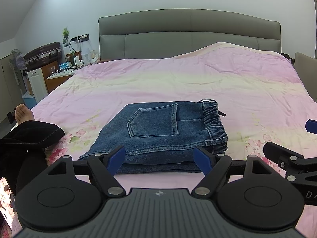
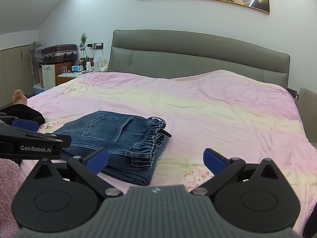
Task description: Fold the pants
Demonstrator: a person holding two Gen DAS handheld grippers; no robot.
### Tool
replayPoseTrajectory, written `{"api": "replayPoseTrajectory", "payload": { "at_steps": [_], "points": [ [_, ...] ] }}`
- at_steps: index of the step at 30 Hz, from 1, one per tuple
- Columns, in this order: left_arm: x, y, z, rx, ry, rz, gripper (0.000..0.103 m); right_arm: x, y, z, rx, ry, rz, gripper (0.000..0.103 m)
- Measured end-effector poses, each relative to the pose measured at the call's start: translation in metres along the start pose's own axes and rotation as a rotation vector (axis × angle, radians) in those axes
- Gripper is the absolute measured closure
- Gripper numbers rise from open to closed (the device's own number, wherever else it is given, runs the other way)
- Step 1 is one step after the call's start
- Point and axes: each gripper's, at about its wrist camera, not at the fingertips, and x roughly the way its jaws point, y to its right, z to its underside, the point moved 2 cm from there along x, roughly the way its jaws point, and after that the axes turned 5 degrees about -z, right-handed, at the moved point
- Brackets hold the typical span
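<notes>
The blue denim pants [image 1: 158, 136] lie folded into a compact stack on the pink bed cover, back pocket up, elastic waistband to the right. They also show in the right wrist view [image 2: 118, 144]. My left gripper [image 1: 160, 160] is open and empty, its blue pads just in front of the stack's near edge. My right gripper [image 2: 156, 161] is open and empty, to the right of the stack, its left pad by the stack's near right corner. Each gripper shows at the other view's edge.
The bed cover [image 1: 198, 83] stretches to a grey headboard [image 1: 188, 31]. A person's black-clad leg and bare foot [image 1: 22, 111] lie at the bed's left edge. A phone [image 1: 7, 202] lies at the lower left. A nightstand, suitcase [image 1: 42, 54] and fan stand far left.
</notes>
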Motion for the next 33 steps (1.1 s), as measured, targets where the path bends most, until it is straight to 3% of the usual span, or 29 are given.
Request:
{"api": "replayPoseTrajectory", "payload": {
  "at_steps": [33],
  "points": [
    [-0.0014, -0.0006, -0.0011, -0.005, -0.01, -0.002, 0.012, -0.0031, -0.0001, -0.0022, 0.007, 0.001, -0.013, 0.005]
  ]
}}
